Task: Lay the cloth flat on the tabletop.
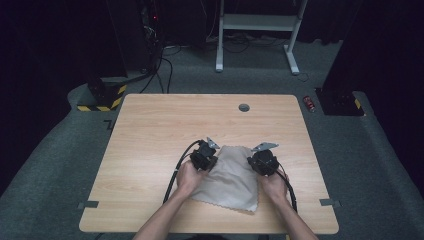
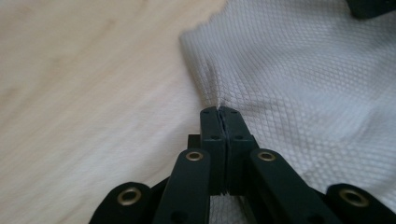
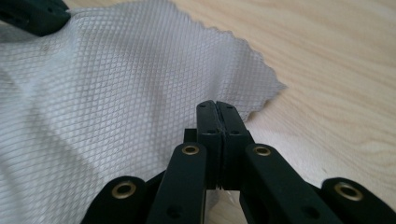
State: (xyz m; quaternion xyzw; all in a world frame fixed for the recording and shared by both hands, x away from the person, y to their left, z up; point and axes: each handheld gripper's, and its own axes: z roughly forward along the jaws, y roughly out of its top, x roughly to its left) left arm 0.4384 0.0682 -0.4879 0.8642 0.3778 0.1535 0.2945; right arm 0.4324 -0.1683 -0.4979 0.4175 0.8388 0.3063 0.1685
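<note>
Left gripper (image 2: 219,112): jaws pressed tight together, and there's a pinch of cloth (image 2: 303,84) caught between the tips. You can see the fabric pucker into a little ridge right where the jaws meet, with creases running up from that spot toward the near corner of the cloth.

Right gripper (image 3: 216,105): same story, jaws squeezed together on the cloth's (image 3: 116,93) edge. The scalloped hem runs off to the right of the tips, and the corner pokes out onto bare wood just beyond them.

From above, the two grippers sit on opposite sides of the cloth (image 1: 230,177), the left gripper (image 1: 204,156) at its upper left edge, the right gripper (image 1: 263,162) at its upper right edge. Each has a grey plate on top and a black cable trailing back past the wrist. Both hands come in from the bottom edge, left hand (image 1: 189,177) and right hand (image 1: 273,186), wrapped around the gripper bodies.

The cloth itself is a pale beige square with a fine diamond weave, lying mostly flat on the table (image 1: 150,130), near the front edge and a touch right of centre. Its lower edge lies between the two forearms.

Beyond the table, grey carpet and the white legs of a frame (image 1: 257,25) at the back.
</note>
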